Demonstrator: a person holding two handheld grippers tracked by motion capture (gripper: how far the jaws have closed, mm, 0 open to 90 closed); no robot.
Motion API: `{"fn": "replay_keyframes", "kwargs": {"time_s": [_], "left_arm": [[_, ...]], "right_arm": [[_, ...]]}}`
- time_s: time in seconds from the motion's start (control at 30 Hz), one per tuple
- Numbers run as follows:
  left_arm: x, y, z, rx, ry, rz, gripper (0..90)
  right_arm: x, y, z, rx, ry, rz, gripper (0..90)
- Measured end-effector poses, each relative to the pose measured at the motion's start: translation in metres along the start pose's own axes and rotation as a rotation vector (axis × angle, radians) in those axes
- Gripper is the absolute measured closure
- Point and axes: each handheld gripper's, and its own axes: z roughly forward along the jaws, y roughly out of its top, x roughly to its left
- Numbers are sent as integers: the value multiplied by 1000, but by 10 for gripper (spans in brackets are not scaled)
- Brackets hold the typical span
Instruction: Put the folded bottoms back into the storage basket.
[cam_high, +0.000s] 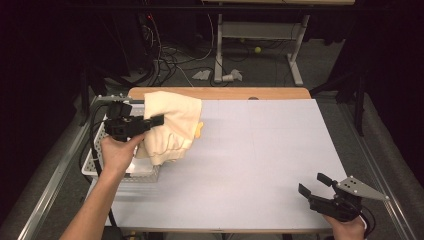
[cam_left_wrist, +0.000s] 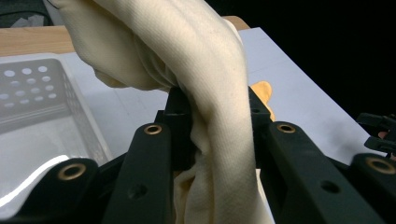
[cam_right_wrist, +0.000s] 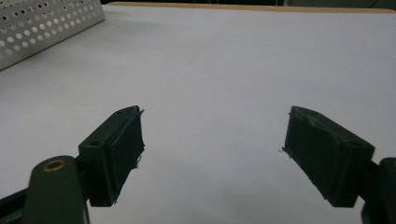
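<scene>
Cream cloth (cam_left_wrist: 205, 70) pinched in left hand-held gripper (cam_high: 152, 121), apparently above basket (cam_high: 92, 162); right hand-held gripper (cam_high: 312, 185) agape.

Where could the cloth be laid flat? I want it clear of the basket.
The table is bare between the basket and the right gripper, up to the far edge. The left side is crowded: the left gripper holds the cloth over the basket.

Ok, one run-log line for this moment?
left gripper: shut on cream cloth garment, lifted over white perforated basket | right gripper: open, empty
</scene>
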Motion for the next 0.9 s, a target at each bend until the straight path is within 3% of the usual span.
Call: {"fn": "replay_keyframes", "kwargs": {"time_s": [0.9], "left_arm": [[16, -11, -25, -49, 75, -29, 689]], "right_arm": [[0, 0, 0, -1, -3, 2, 201]]}}
